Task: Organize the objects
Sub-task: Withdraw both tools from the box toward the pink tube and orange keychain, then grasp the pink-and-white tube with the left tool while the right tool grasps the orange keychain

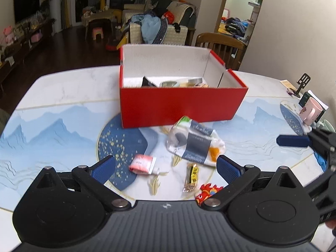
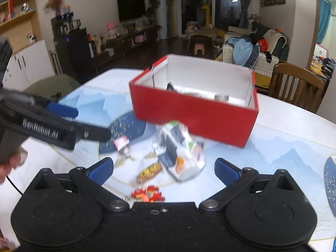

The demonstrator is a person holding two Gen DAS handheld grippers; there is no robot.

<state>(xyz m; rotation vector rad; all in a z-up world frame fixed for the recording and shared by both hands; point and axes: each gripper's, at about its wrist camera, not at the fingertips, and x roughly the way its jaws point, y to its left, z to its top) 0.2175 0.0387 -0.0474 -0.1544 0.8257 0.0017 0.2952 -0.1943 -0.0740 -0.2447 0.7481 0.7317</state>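
I have both grippers over the loose snacks on the counter (image 1: 63, 88), in front of the red box (image 1: 180, 107), which already holds a few packets. The left gripper (image 1: 166, 166) has its fingers spread wide with nothing between them; just ahead lie the pink packet (image 1: 141, 164) and the yellow bar (image 1: 192, 177). The right gripper (image 2: 163, 168) is spread wide and empty too, facing the big clear snack bag (image 2: 178, 151), which lies just beside the box's near wall. I judge the step is picking up: one item per gripper. I'd straddle the pink packet across its short side, press low to the counter before closing, and keep the two grippers apart, since they crowd the same patch. The red toy (image 1: 206, 192) sits nearest me, partly hidden.
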